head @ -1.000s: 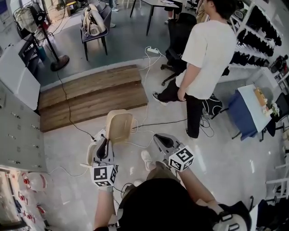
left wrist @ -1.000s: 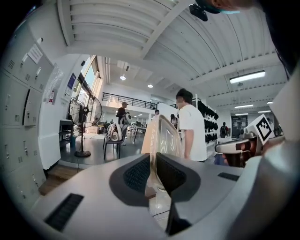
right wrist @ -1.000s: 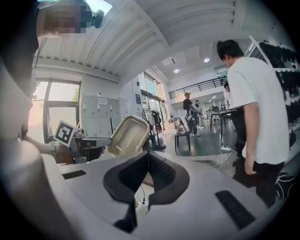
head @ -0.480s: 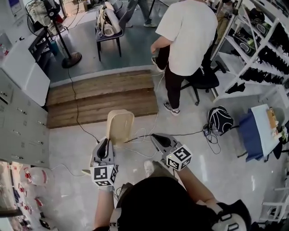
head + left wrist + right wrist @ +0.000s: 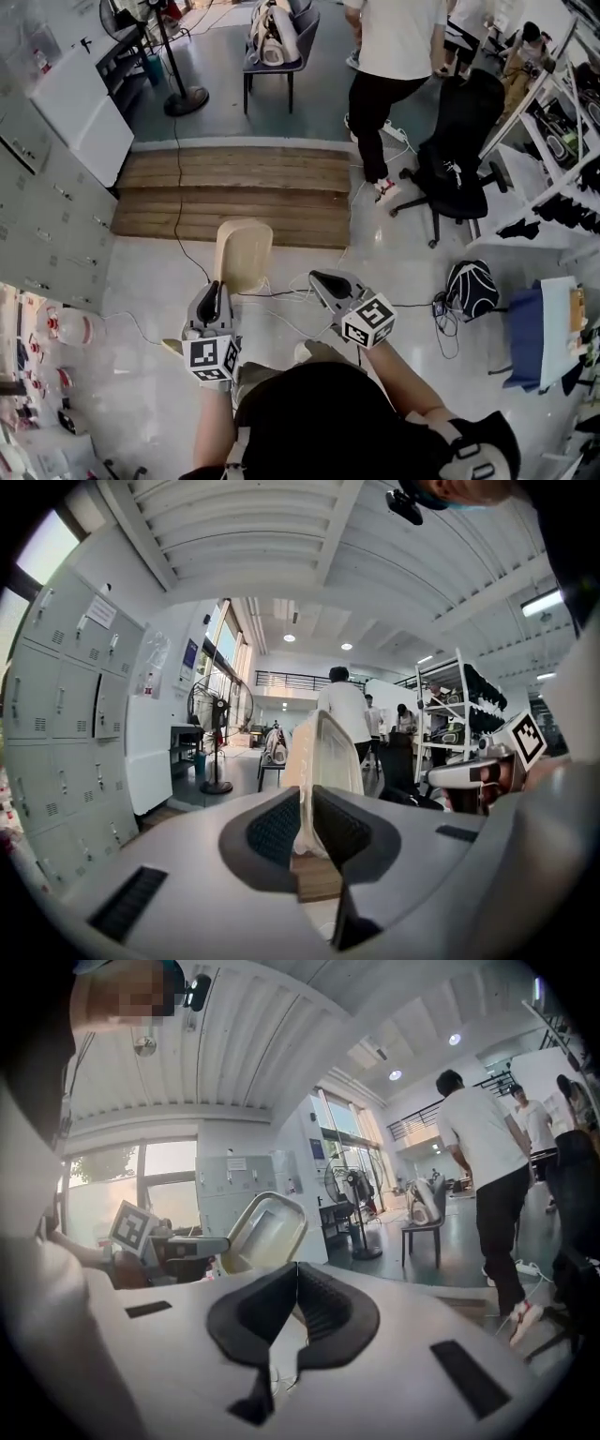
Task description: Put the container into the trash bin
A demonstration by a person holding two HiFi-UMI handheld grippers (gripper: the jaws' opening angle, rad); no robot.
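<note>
A beige, translucent plastic container [image 5: 242,253] stands on edge in front of me, held by its rim. My left gripper [image 5: 214,289] is shut on that rim; in the left gripper view the container [image 5: 323,752] rises straight up from between the pads of the left gripper [image 5: 307,827]. My right gripper [image 5: 317,278] is just to the right of it, apart from it, shut with nothing between its jaws. The right gripper view shows the right gripper [image 5: 297,1274] with its pads touching and the container [image 5: 267,1227] beyond, to its left. No trash bin shows in any view.
A wooden step [image 5: 234,192] lies across the floor ahead. Grey lockers [image 5: 37,216] line the left side. A black office chair [image 5: 455,164], a backpack [image 5: 472,281] and a blue table [image 5: 539,328] stand on the right. Cables [image 5: 281,300] trail over the floor. A person in a white shirt [image 5: 394,37] is farther off.
The room has slid rightward in the head view as I turned, both grippers moving along with the container still gripped. The person in the white shirt has walked farther away.
</note>
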